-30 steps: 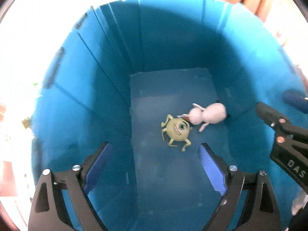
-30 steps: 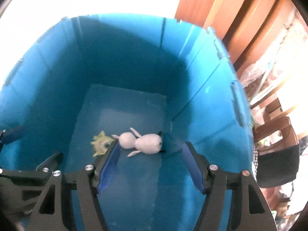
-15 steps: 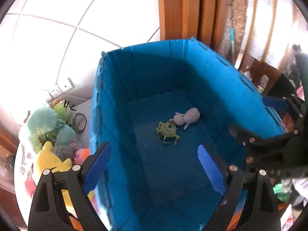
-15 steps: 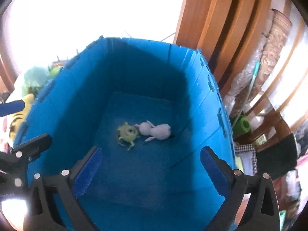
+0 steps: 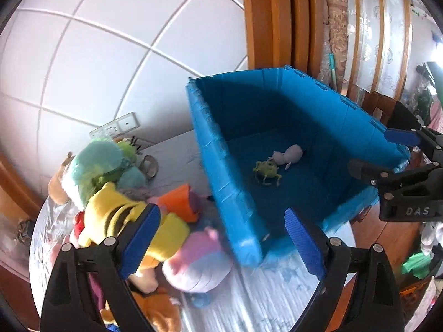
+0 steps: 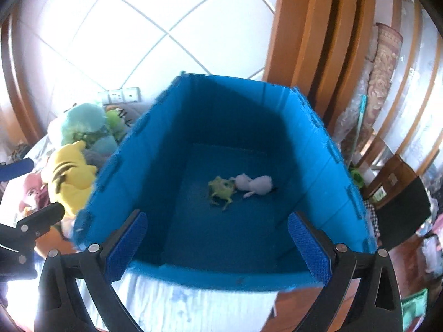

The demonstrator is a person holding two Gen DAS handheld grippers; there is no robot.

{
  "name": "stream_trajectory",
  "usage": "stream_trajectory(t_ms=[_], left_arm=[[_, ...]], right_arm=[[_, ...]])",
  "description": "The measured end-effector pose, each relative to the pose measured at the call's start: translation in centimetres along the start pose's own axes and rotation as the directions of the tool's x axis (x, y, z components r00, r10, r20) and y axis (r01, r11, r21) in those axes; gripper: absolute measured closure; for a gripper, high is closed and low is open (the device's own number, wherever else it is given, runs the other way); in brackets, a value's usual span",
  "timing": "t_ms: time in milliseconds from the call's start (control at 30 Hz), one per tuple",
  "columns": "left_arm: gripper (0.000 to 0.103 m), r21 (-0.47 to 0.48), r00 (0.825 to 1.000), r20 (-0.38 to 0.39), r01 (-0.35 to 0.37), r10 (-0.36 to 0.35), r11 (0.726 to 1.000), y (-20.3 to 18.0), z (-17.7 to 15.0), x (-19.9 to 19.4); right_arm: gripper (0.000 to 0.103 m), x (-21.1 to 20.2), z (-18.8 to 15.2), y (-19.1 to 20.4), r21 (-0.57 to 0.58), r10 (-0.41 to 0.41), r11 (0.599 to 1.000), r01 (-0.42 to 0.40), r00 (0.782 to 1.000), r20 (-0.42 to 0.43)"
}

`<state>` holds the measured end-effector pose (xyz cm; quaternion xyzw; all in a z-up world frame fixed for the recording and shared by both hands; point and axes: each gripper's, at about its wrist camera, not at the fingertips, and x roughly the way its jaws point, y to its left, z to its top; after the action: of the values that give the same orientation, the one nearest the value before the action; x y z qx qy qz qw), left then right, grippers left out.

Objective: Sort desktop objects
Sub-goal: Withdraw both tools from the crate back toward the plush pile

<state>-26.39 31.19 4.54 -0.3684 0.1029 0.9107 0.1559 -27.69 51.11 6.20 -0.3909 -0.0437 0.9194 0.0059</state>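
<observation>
A deep blue crate (image 5: 229, 193) (image 6: 130, 171) stands on the table. On its floor lie a small green one-eyed figure (image 5: 266, 170) (image 6: 221, 189) and a white rabbit-like toy (image 5: 288, 153) (image 6: 256, 184), touching each other. My left gripper (image 5: 223, 244) hangs open and empty above the crate's near left corner. My right gripper (image 6: 217, 244) is open and empty above the crate's near wall; it also shows at the right edge of the left wrist view. A pile of plush toys lies left of the crate, with a yellow striped plush (image 5: 121, 218) (image 6: 69, 174) on top.
In the pile are a teal round plush (image 5: 94, 163) (image 6: 81, 124), a pink and lilac plush (image 5: 196, 265) and an orange one (image 5: 180, 203). A tiled wall with a socket (image 5: 121, 126) stands behind. Wooden frames and a chair (image 6: 398, 191) stand to the right.
Both grippers have pulled up and back out of the crate, so its rim and the plush pile beside it now show. The right gripper's jaws have opened wider. Both small toys stay on the crate floor.
</observation>
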Motion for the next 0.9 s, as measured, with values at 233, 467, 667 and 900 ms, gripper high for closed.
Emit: stream_trajectory(t_ms=[233, 467, 667, 900], left_arm=[[0.011, -0.042, 1.0, 0.008, -0.017, 0.017, 0.999, 4.1, -4.9, -2.1], [0.011, -0.092, 0.995, -0.002, -0.1, 0.1, 0.991, 8.3, -9.7, -2.9], [0.011, -0.177, 0.987, -0.026, -0.159, 0.157, 0.971, 11.6, -12.5, -3.4], [0.011, -0.275, 0.971, -0.071, -0.237, 0.226, 0.932, 14.4, -14.4, -3.5]], right_arm=[[0.0, -1.9, -2.8, 6.5, -0.015, 0.047, 0.999, -0.047, 0.999, 0.024], [0.0, -2.3, -5.2, 11.9, -0.02, 0.073, 0.997, -0.073, 0.997, 0.03], [0.0, -2.0, -6.6, 15.4, -0.054, 0.109, 0.993, -0.107, 0.994, 0.028], [0.0, -1.6, -6.7, 17.7, -0.118, 0.185, 0.977, -0.18, 0.982, 0.037]])
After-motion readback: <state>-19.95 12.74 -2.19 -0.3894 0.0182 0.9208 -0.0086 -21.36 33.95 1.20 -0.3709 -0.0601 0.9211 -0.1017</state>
